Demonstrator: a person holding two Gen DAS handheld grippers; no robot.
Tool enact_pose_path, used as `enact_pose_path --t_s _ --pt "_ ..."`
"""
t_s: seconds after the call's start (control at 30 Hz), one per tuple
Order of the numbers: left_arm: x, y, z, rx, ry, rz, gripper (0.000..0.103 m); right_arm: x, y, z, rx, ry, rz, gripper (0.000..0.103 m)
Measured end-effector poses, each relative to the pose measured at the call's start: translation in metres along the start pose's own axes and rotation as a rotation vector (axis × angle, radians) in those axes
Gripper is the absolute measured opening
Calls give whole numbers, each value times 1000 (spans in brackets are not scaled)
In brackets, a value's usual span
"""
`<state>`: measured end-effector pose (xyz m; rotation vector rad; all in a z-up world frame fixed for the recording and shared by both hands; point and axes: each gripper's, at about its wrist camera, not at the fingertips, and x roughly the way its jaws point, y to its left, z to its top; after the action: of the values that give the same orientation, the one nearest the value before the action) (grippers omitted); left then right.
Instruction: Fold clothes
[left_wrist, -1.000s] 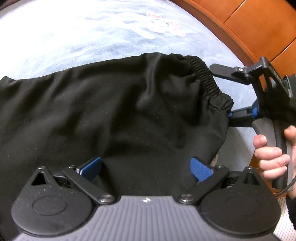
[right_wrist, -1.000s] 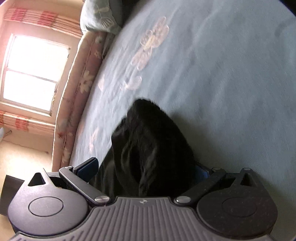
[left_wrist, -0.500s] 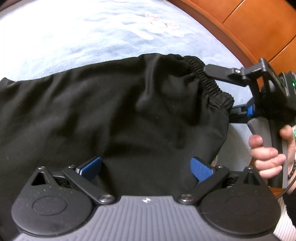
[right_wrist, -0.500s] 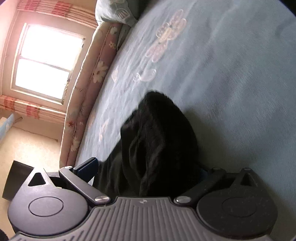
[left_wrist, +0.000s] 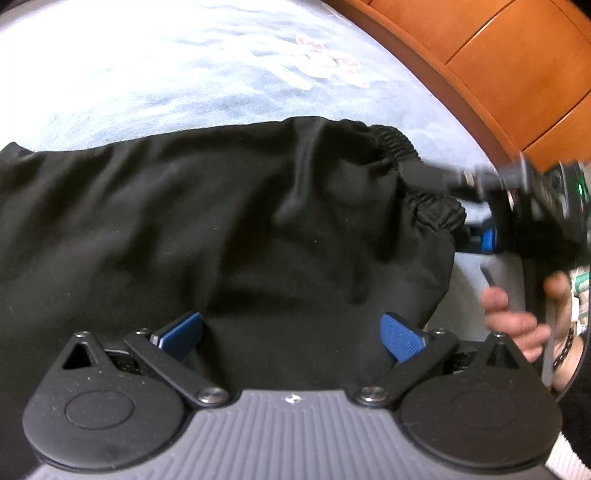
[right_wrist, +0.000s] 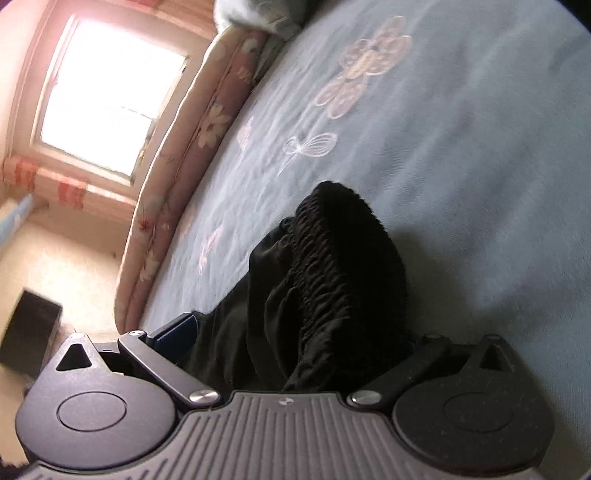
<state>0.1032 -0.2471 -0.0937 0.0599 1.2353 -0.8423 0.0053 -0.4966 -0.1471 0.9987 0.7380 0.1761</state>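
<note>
One black garment (left_wrist: 221, 229) lies on the pale blue bedspread (left_wrist: 147, 74), with two grippers at it. Its cloth is matte and creased, with a ribbed elastic waistband (right_wrist: 325, 251) bunched at one end. The left gripper (left_wrist: 291, 332) stands spread wide, cloth between its blue pads (left_wrist: 400, 336). The right gripper (right_wrist: 295, 339) is also spread, waistband between its fingers; whether either pinches, I cannot tell.

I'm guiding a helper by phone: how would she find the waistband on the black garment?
Start at the blue bedspread with the flower embroidery; the black garment lies across it. Follow the garment toward the wooden cabinet side. There the waistband is the only ribbed, gathered edge, where the rest is smooth cloth.
</note>
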Motion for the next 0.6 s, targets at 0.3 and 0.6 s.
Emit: enact_pose_path --t_s 0.3,0.6 --pt "-4 12 -2 -38 -17 -53 102 -14 -11 -5 -46 31 21 85" --pt "-5 10 -5 -6 -18 -54 102 -11 -12 -1 -13 57 -9 84"
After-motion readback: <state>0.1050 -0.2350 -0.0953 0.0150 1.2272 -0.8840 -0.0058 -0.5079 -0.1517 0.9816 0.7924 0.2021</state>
